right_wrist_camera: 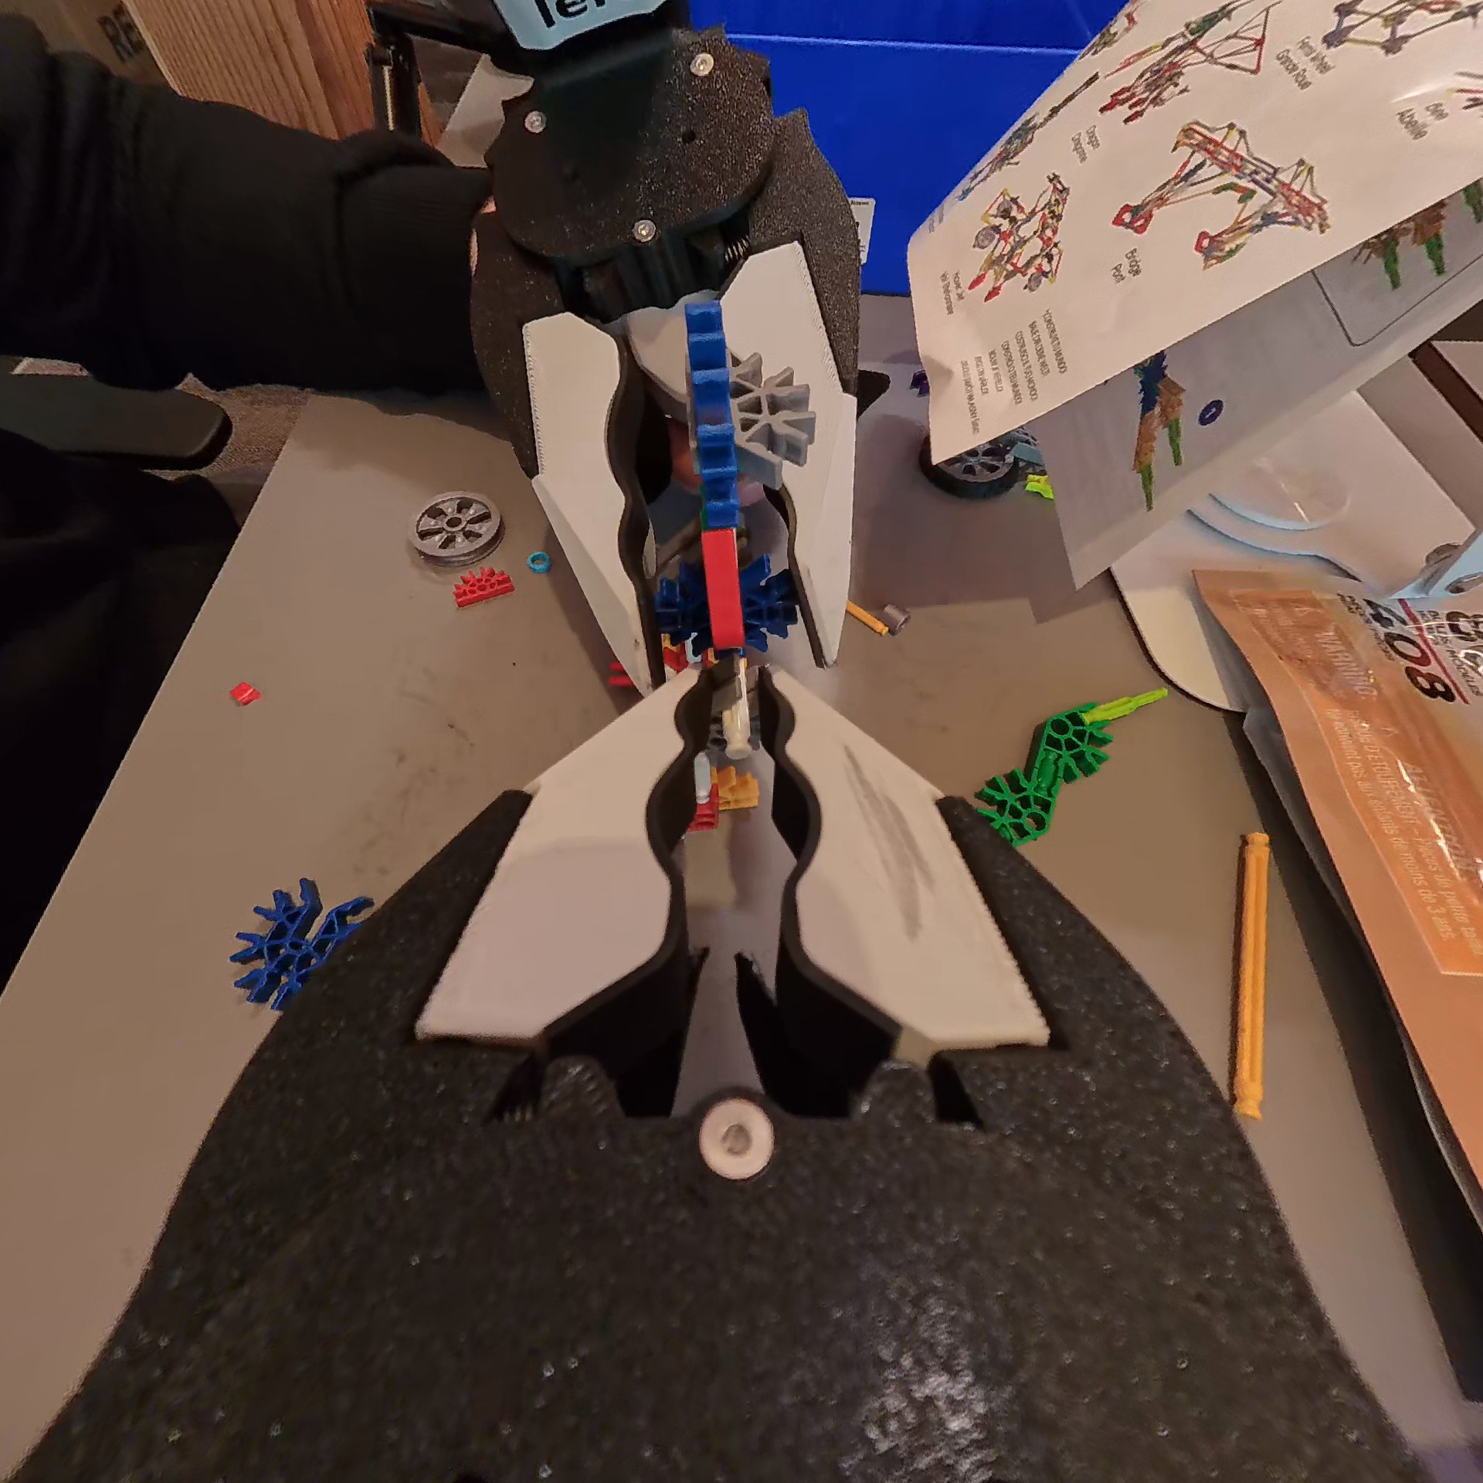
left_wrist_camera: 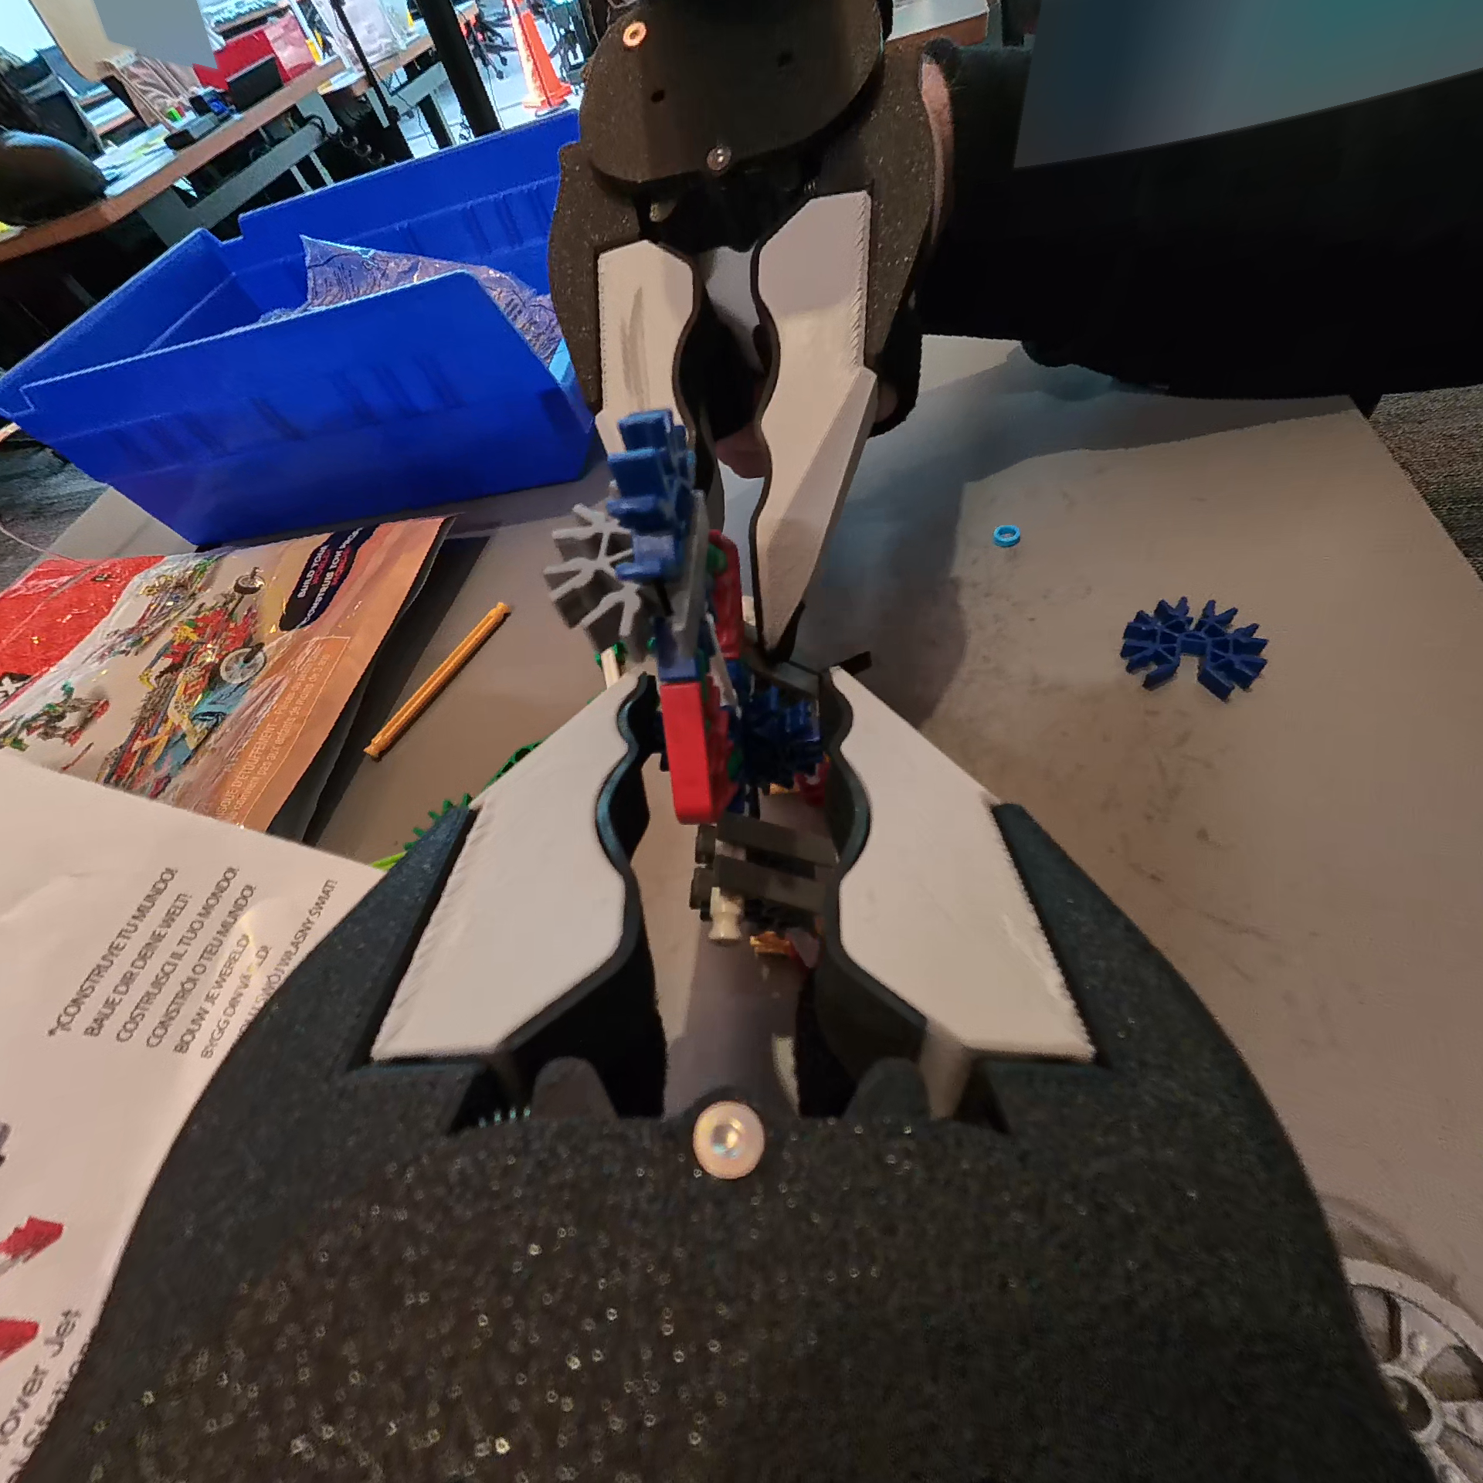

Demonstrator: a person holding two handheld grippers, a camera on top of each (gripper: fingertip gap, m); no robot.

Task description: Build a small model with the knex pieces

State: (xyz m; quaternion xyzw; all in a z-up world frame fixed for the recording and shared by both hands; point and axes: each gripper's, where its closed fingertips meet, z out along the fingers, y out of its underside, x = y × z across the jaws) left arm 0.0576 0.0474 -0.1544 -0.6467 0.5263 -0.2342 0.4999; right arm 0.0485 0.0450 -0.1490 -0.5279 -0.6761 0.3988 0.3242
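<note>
A small toy assembly (left_wrist_camera: 698,746) of red, blue and grey snap-together connectors and short rods is held above the grey table (left_wrist_camera: 1123,843) between both grippers. My left gripper (left_wrist_camera: 738,682) is shut on its lower part, around a blue spiky connector (right_wrist_camera: 762,610). My right gripper (right_wrist_camera: 729,678) comes in from the opposite side, tips nearly touching the left's, and is shut on a thin grey-and-white rod part of the assembly (right_wrist_camera: 720,578). A blue toothed piece (left_wrist_camera: 650,497) and a grey connector (left_wrist_camera: 590,578) stick out sideways. Gloved hands hold both grippers.
A blue bin (left_wrist_camera: 305,417) stands at the back. An instruction booklet (left_wrist_camera: 201,674) and a white sheet (left_wrist_camera: 120,923) lie left. Loose parts lie about: a yellow rod (left_wrist_camera: 437,678), blue connectors (left_wrist_camera: 1193,652), a blue ring (left_wrist_camera: 1005,535), green connectors (right_wrist_camera: 1043,770), a grey wheel (right_wrist_camera: 455,526), a red connector (right_wrist_camera: 481,587). The tips of both grippers are at nearly the same place.
</note>
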